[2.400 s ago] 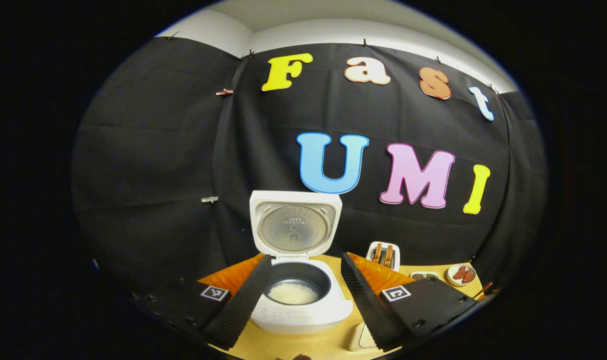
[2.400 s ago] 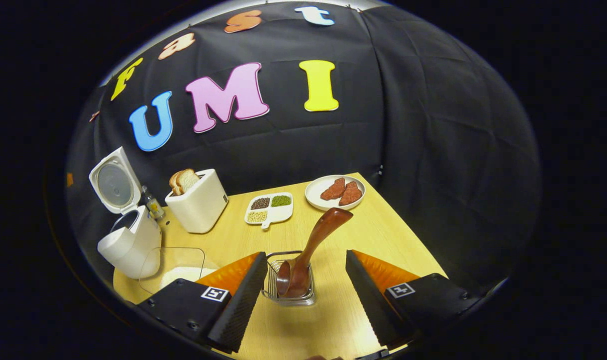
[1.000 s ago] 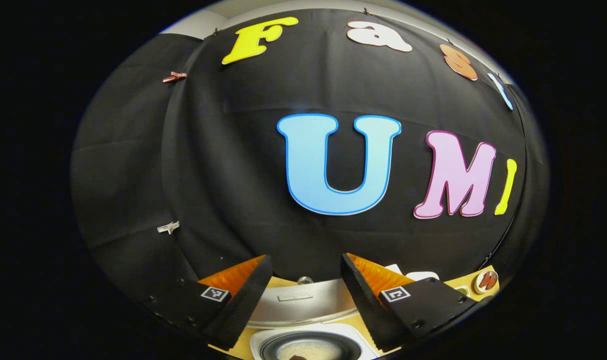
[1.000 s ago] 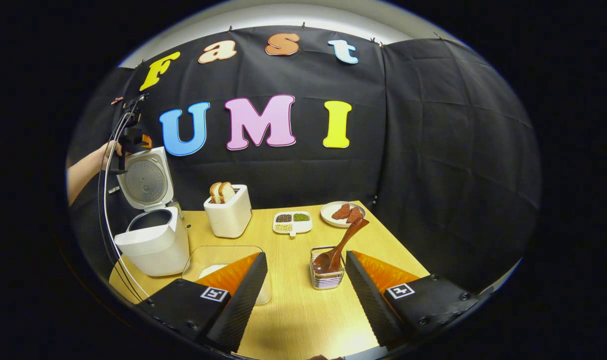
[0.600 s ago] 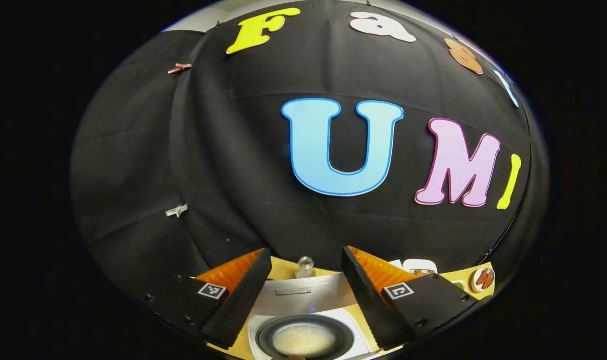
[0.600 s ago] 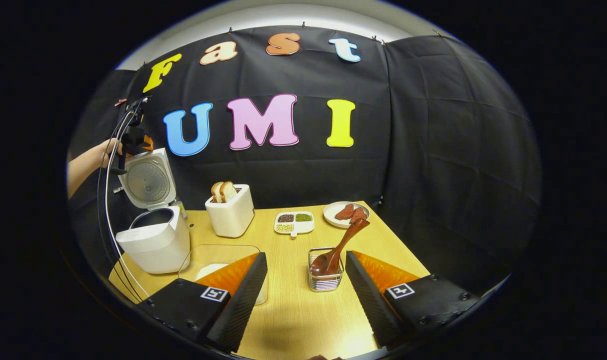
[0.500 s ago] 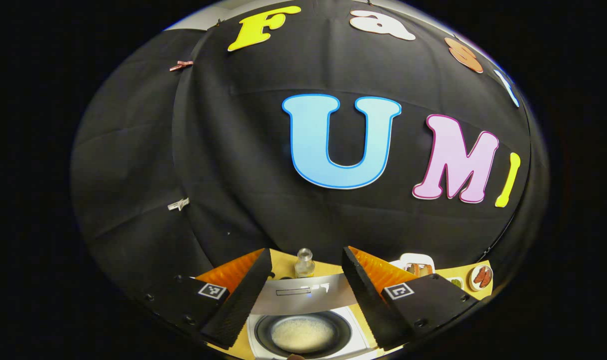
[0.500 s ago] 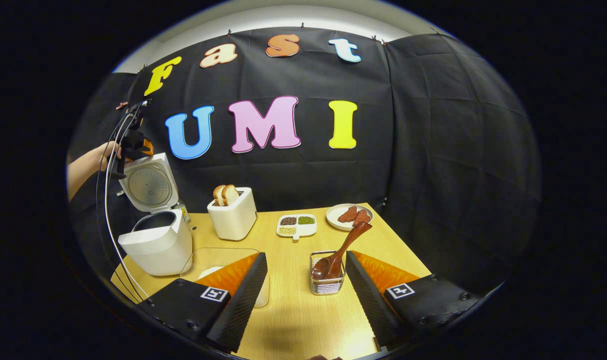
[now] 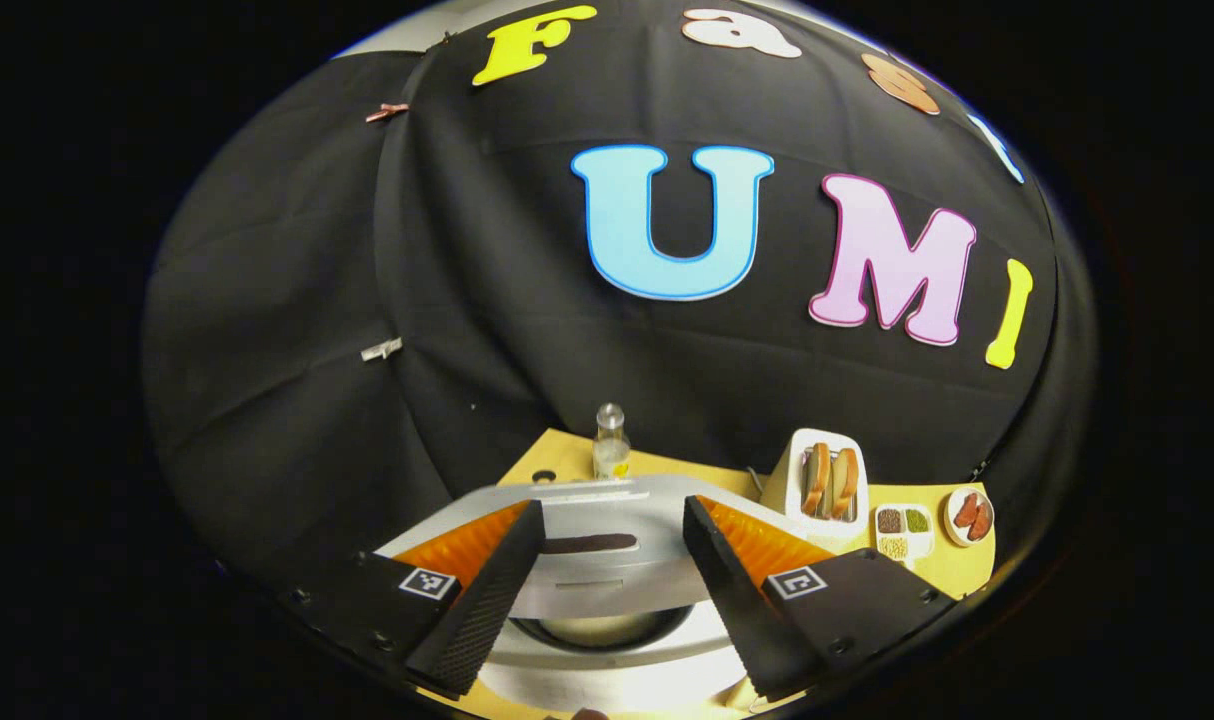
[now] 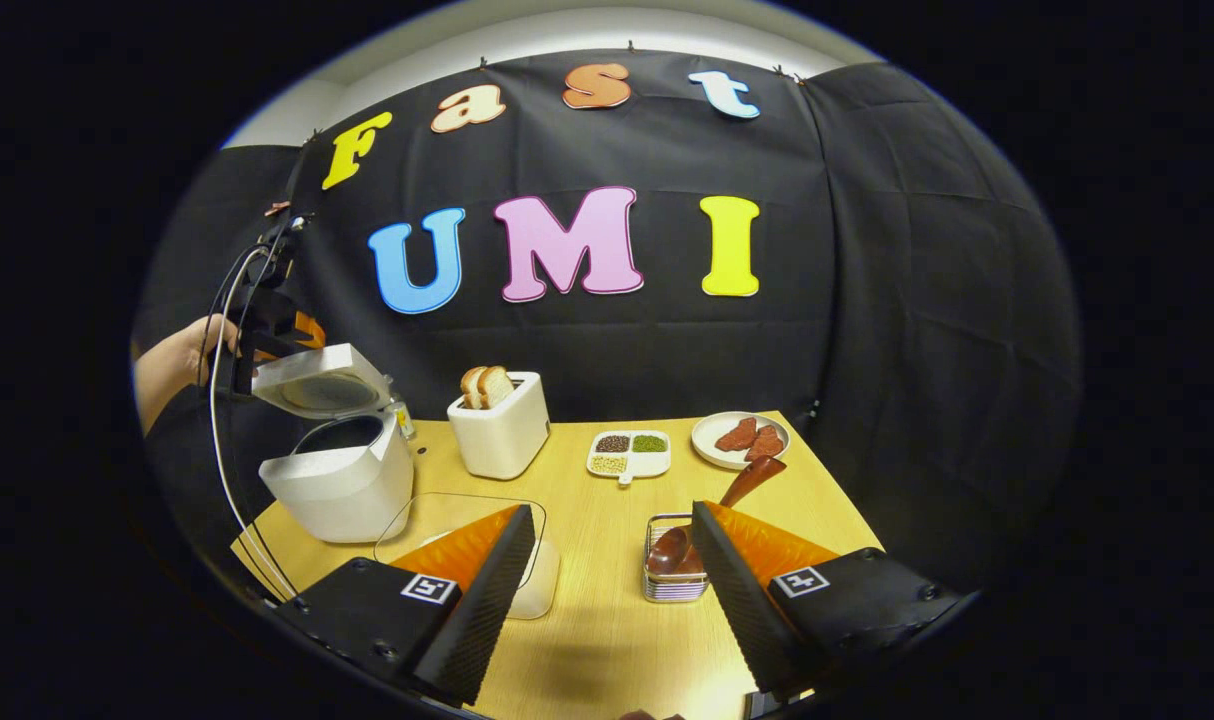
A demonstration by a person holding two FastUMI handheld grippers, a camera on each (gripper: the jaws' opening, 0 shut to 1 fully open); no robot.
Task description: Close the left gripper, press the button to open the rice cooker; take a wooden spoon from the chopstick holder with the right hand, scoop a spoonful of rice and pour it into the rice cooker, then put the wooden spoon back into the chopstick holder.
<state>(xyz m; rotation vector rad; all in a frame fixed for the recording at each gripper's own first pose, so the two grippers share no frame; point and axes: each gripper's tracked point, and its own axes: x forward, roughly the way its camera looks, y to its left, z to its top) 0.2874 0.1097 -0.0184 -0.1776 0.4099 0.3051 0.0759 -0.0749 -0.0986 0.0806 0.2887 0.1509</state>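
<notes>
With the spoon (image 10: 742, 487) back in its holder (image 10: 673, 572), both tongs, left (image 9: 607, 560) and right (image 10: 612, 565), gape empty; the left should press the half-lowered lid (image 9: 607, 510) shut.

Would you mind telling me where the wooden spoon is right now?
In the right gripper view, the wooden spoon stands in the wire chopstick holder on the table, beside the right gripper's right finger, nearer than the plate of meat.
</notes>
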